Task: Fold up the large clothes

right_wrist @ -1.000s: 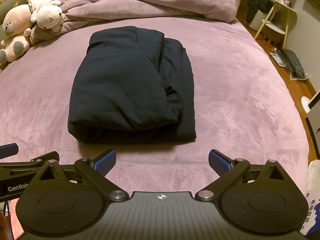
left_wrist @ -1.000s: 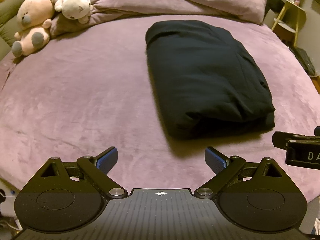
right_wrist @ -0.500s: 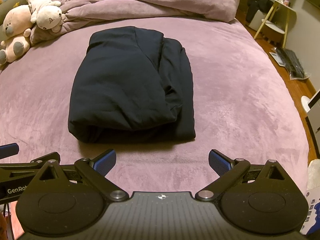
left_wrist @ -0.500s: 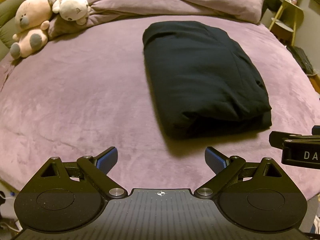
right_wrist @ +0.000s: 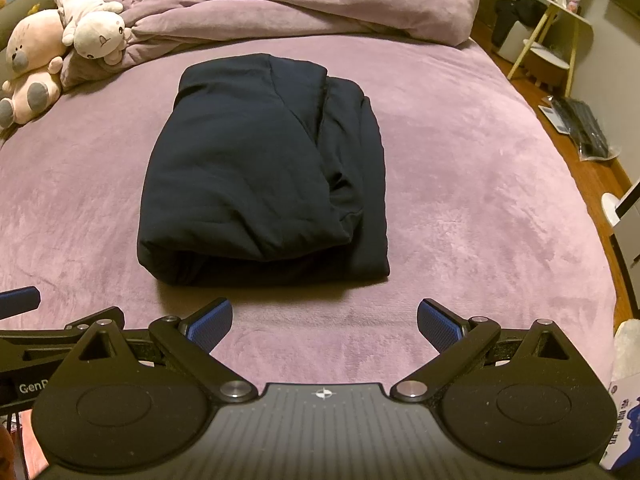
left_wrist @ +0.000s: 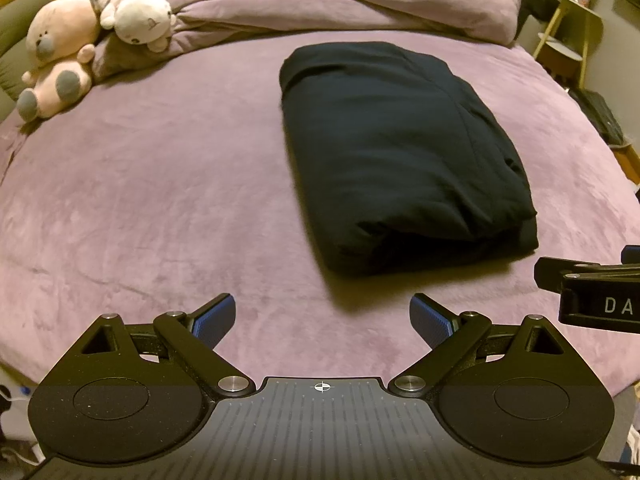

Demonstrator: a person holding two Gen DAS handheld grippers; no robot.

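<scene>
Plushies first, way over on the left: a pink teddy (left_wrist: pixel 56 56) is sitting propped against the bunched-up purple duvet (left_wrist: pixel 340 0), and a white plush (left_wrist: pixel 134 20) is lying on top of it, touching it. Same pair is showing in the right wrist view, the teddy (right_wrist: pixel 30 60) near the left edge with the white one (right_wrist: pixel 94 24) draped over its head end.

Moving right, the left gripper (left_wrist: pixel 322 316) is hanging over the near edge of the bed (left_wrist: pixel 140 200) with its blue pads spread wide apart and nothing between them. The dark navy garment (left_wrist: pixel 396 152) is lying folded into a thick rectangle in the middle of the purple cover, well ahead of the pads and a bit right of them, not touching either tool. In the right wrist view the garment (right_wrist: pixel 260 168) is sitting almost dead center, with a looser layer bulging along its right side.

The right gripper (right_wrist: pixel 325 322) is hovering just short of the garment's near edge, also spread wide and holding nothing.

Far right, a side table (right_wrist: pixel 556 36) with slim yellowish legs is standing off the bed, and a dark flat thing, too blurry to name, is lying on the wood floor (right_wrist: pixel 576 160).
</scene>
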